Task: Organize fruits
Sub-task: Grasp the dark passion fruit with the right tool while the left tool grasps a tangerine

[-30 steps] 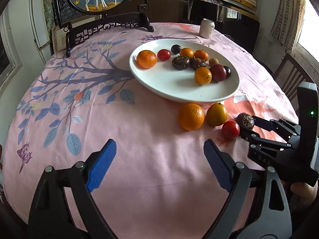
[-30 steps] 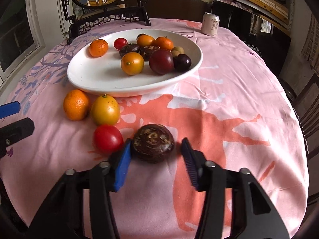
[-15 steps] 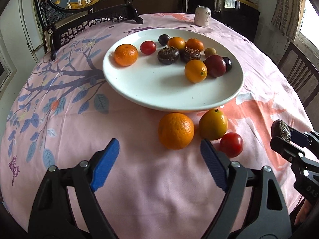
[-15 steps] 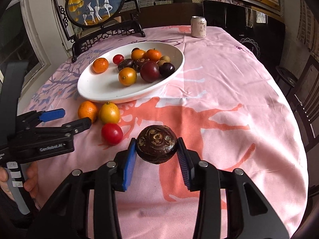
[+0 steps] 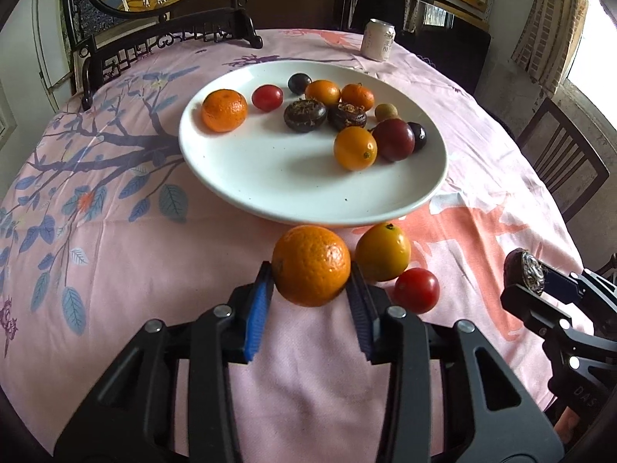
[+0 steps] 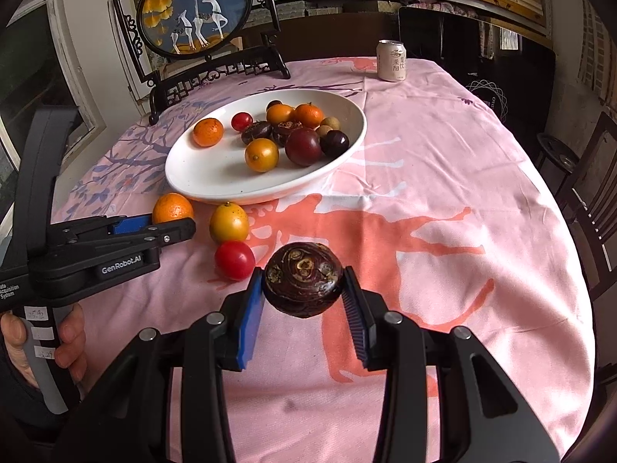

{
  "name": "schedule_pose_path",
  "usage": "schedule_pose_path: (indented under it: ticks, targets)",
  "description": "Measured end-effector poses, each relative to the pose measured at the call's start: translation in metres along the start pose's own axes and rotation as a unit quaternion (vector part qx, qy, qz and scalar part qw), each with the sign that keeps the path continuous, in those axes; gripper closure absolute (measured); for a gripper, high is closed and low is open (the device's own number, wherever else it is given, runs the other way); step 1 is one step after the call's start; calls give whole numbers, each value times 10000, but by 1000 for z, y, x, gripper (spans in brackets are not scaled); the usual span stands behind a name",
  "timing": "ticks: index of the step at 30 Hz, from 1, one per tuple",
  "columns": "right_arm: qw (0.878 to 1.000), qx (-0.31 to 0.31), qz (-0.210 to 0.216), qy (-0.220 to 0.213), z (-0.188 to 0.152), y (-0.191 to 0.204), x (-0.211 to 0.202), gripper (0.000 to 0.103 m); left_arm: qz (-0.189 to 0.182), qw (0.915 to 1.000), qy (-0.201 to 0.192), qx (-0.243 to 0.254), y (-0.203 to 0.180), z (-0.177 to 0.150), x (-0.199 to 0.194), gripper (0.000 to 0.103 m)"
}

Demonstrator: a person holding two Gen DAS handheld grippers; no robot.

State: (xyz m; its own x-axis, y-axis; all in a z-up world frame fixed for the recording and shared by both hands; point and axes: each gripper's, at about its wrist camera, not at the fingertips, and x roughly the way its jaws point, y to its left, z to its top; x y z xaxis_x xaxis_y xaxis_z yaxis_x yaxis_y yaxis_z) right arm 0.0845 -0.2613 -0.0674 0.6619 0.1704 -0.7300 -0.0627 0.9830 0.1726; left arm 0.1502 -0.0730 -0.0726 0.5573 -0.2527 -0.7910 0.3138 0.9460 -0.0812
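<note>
My left gripper (image 5: 310,289) is shut on an orange mandarin (image 5: 311,265) on the pink tablecloth, just in front of the white plate (image 5: 270,177). A yellow-orange fruit (image 5: 383,251) and a red tomato (image 5: 416,290) lie on the cloth right beside it. My right gripper (image 6: 302,297) is shut on a dark brown round fruit (image 6: 303,284) and holds it above the cloth. That gripper shows at the right of the left wrist view (image 5: 534,276). The plate (image 6: 216,177) holds several fruits.
A drink can (image 6: 391,60) stands at the table's far edge. A framed round deer picture on a dark stand (image 6: 196,11) is at the back left. Wooden chairs (image 5: 563,162) stand along the right side. The left gripper's body (image 6: 96,247) crosses the right wrist view.
My left gripper moved forward and closed on the orange mandarin. My right gripper closed on the dark brown fruit and lifted it off the cloth.
</note>
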Motion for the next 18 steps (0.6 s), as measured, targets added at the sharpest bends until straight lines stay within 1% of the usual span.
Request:
schedule_pose_path:
  ticks: [10,15,18]
  targets:
    - [9999,-131,35,-46,5,18,-3,62,-249,9990,-345,-106,11,-7,-42,64]
    - [9997,-228,80,-10,7,29,0,62,-269,9987,-410,-168,18,-7,-52,64]
    - [9993,-325,190,8,12,37,0,62,-223,9986,-437,-176,23,-2,-53,64]
